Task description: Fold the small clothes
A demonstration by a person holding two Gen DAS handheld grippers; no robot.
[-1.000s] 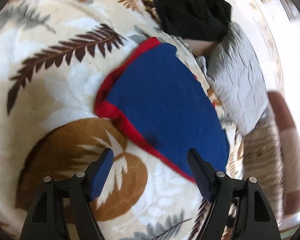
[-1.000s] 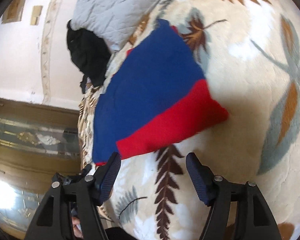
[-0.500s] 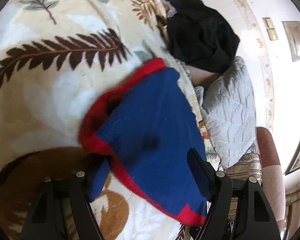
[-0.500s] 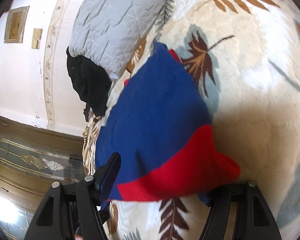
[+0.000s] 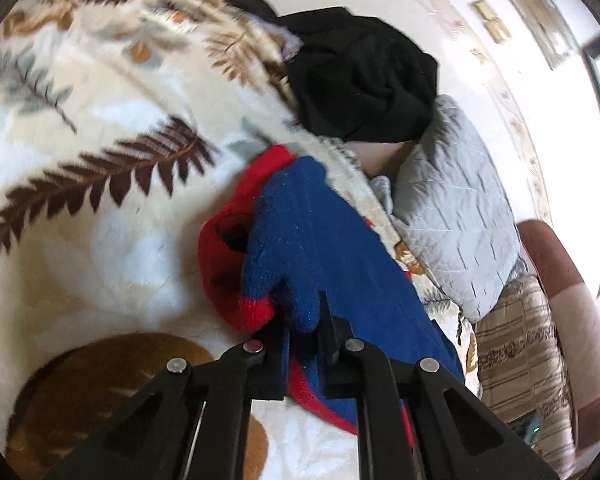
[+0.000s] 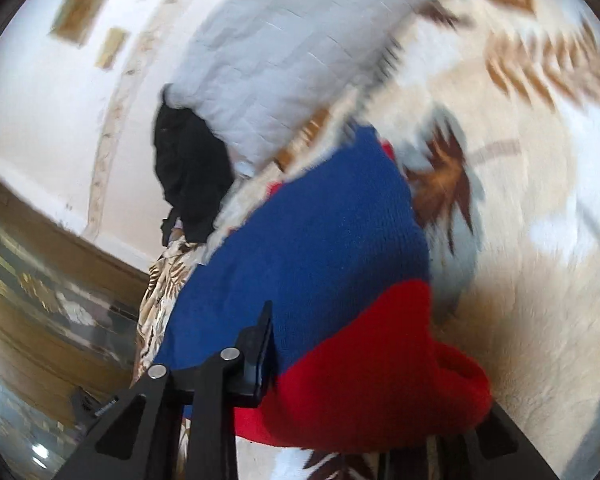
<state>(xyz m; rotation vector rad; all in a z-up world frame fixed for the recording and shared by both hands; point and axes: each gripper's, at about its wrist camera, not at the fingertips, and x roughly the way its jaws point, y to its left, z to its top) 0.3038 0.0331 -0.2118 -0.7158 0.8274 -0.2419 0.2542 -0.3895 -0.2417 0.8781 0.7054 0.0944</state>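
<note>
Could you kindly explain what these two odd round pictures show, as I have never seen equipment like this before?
There is no robot: a person holds a two-finger gripper in each hand, and a fisheye camera on each looks along its fingers. In the left view, the left gripper is shut on the blue and red knitted garment. In the right view, the right gripper seems to clamp its red band, though one finger is hidden. The garment lies on a leaf-patterned blanket, near a grey quilted pillow and black clothing.
</note>
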